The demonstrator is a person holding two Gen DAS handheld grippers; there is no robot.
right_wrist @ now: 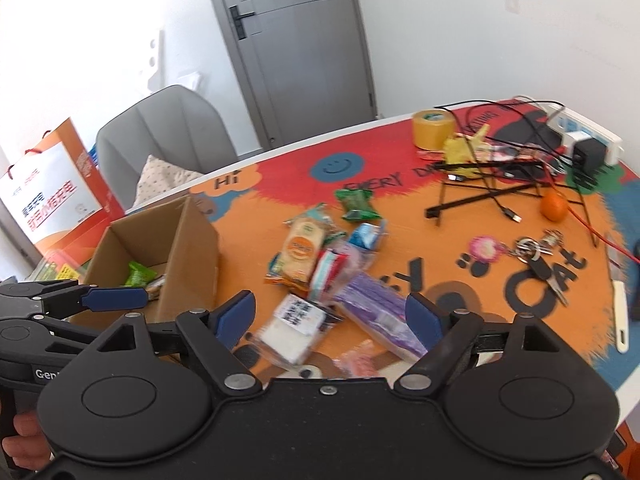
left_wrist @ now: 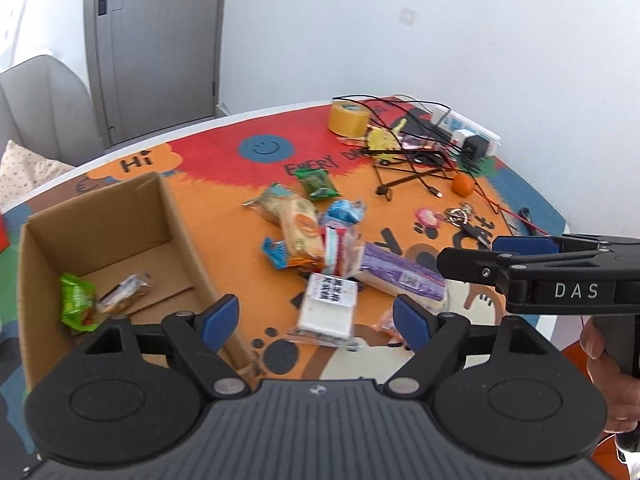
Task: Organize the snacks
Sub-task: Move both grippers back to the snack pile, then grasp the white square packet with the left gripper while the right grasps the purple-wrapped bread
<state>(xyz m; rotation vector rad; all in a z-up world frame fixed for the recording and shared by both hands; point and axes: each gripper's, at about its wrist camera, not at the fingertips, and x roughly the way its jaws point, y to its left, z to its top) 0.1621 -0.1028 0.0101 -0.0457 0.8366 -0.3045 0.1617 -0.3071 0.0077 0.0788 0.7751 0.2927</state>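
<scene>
Near the front edge of the surface (left_wrist: 224, 216), a pile of snacks is spread beside a cardboard box (left_wrist: 176, 216), into which a green packet (left_wrist: 77, 300) and a brown wrapped snack (left_wrist: 124, 292) have already been put. Both grippers are held above the pile with nothing between their jaws: the left gripper (left_wrist: 316, 318) is spread wide over a white packet (left_wrist: 330, 306), and the right gripper (right_wrist: 331, 320) is likewise released, with the same white packet (right_wrist: 294, 330) and a purple packet (right_wrist: 380, 316) below it.

The step in hand is judged to be the picking of the next snack. It would be done best if one packet were singled out, probably the white one, since it lies nearest and on top. The jaws should be lowered astride its narrow sides, so that the purple packet touching it is not caught as well. A soft wrapper is likely to slip, so a grip across the body, not the crimped end, is advised. The box wall should be cleared before release.
</scene>
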